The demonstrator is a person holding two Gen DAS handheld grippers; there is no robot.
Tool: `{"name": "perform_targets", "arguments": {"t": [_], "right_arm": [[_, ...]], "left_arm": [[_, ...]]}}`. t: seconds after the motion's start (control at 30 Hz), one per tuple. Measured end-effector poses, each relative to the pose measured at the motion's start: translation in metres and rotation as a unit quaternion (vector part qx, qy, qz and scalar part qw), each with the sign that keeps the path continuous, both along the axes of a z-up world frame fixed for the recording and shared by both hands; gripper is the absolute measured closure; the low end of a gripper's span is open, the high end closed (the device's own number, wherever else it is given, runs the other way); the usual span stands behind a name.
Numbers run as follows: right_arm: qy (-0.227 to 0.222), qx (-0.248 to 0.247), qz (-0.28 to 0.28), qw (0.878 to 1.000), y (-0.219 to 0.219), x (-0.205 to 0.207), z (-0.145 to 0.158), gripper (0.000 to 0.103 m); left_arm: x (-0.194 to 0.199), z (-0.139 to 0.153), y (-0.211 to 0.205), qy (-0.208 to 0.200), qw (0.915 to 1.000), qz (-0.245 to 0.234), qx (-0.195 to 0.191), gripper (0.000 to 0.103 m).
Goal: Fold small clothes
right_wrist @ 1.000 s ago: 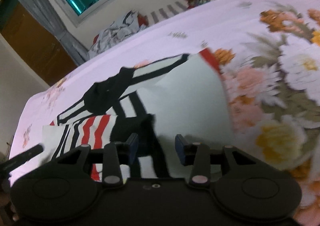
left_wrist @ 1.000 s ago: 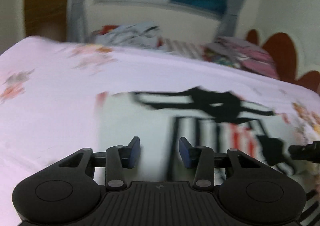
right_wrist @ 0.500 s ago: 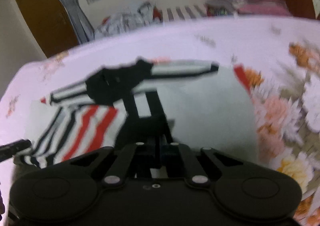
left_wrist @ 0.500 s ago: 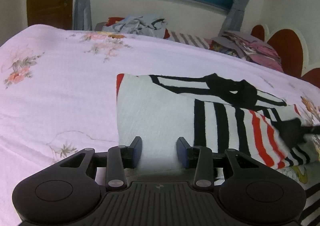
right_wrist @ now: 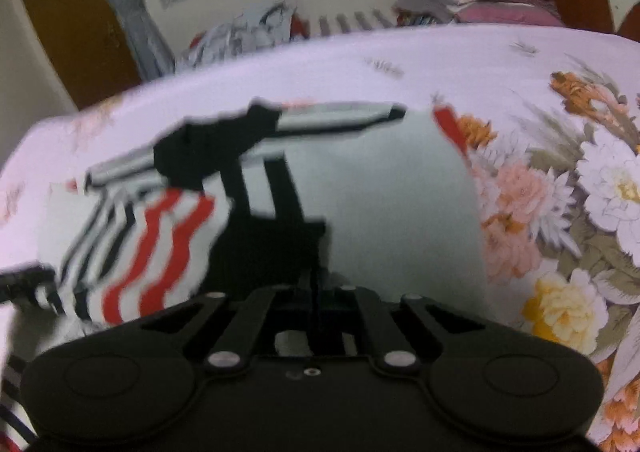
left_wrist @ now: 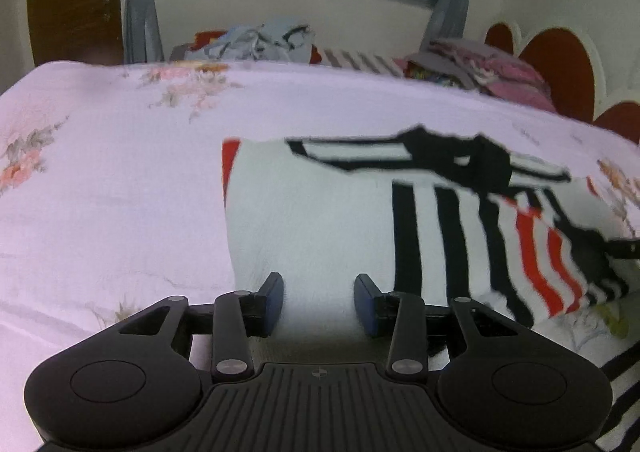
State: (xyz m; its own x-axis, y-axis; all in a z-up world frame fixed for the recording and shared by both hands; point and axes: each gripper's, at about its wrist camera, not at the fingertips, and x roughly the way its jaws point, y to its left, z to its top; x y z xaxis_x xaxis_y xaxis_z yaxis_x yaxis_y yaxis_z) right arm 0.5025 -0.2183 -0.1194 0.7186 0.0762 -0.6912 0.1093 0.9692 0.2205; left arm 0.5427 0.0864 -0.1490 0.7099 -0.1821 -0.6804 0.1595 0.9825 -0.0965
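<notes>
Right claw point(right_wrist: 316, 292) pinched shut on the black edge of the striped garment point(left_wrist: 320, 220) spread on the bed point(left_wrist: 100, 192), left claw point(left_wrist: 319, 302) agape over its near hem; mid-fold, probably: next, clamp left, carry over.

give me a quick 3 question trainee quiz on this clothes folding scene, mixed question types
1. True or false: the left hand-held gripper is shut on the striped garment.
2. Which hand-held gripper has closed jaws on the garment's black part? A left, B right, C neither.
3. Fill in: the garment lies on a floral ____.

Key: 1 false, its jaws stand apart over the white part. 2 B. 3 bedsheet.
</notes>
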Motion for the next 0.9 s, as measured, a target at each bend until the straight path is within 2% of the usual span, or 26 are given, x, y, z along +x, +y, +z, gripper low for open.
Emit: {"name": "perform_targets", "arguments": {"t": [0.03, 0.07, 0.2, 0.3, 0.37, 0.43, 0.5, 0.53, 0.6, 0.7, 0.8, 0.87, 0.9], "right_arm": [[-0.008, 0.001, -0.002, 1.0, -0.002, 0.003, 0.003, 0.057], [-0.001, 0.007, -0.001, 1.0, -0.005, 0.01, 0.002, 0.06], [0.033, 0.042, 0.003, 0.999, -0.011, 0.037, -0.016, 0.077], [0.026, 0.007, 0.038, 0.999, 0.004, 0.042, -0.015, 0.098], [-0.006, -0.012, 0.029, 1.0, 0.006, 0.032, -0.001, 0.099], [-0.023, -0.02, 0.014, 0.999, 0.002, 0.022, 0.01, 0.099], [0.005, -0.039, 0.021, 0.999, 0.005, 0.025, -0.001, 0.099], [0.028, -0.046, 0.027, 0.998, 0.007, 0.03, -0.013, 0.099], [0.027, -0.05, 0.025, 0.998, 0.007, 0.032, -0.019, 0.098], [0.01, -0.062, 0.02, 0.998, 0.011, 0.033, -0.009, 0.09], [0.016, -0.07, 0.023, 0.997, 0.011, 0.046, -0.012, 0.088], [0.016, -0.073, 0.018, 0.997, 0.006, 0.06, -0.017, 0.091], [0.019, -0.074, 0.014, 0.997, 0.003, 0.067, -0.019, 0.092]], "left_arm": [[0.002, 0.002, 0.001, -0.003, 1.0, -0.001, -0.002, 0.063], [0.006, 0.002, 0.002, -0.001, 1.0, -0.002, -0.002, 0.063], [0.024, -0.005, 0.002, 0.017, 0.9998, -0.006, -0.007, 0.063], [0.032, -0.006, -0.002, 0.022, 0.9997, -0.014, 0.002, 0.063], [0.034, 0.001, -0.002, 0.013, 0.9998, -0.016, 0.0, 0.063], [0.039, 0.002, -0.006, 0.013, 0.9995, -0.023, 0.02, 0.063], [0.047, -0.008, -0.008, 0.032, 0.9985, -0.029, 0.032, 0.063], [0.049, -0.008, -0.008, 0.027, 0.9986, -0.031, 0.033, 0.063], [0.051, -0.007, -0.008, 0.03, 0.9984, -0.033, 0.036, 0.063], [0.054, -0.001, -0.007, 0.011, 0.9983, -0.038, 0.044, 0.063], [0.079, -0.003, -0.007, 0.008, 0.997, -0.048, 0.061, 0.063], [0.102, -0.003, -0.002, 0.014, 0.998, -0.045, 0.043, 0.06], [0.115, -0.003, 0.002, 0.018, 0.9985, -0.038, 0.034, 0.055]]}}
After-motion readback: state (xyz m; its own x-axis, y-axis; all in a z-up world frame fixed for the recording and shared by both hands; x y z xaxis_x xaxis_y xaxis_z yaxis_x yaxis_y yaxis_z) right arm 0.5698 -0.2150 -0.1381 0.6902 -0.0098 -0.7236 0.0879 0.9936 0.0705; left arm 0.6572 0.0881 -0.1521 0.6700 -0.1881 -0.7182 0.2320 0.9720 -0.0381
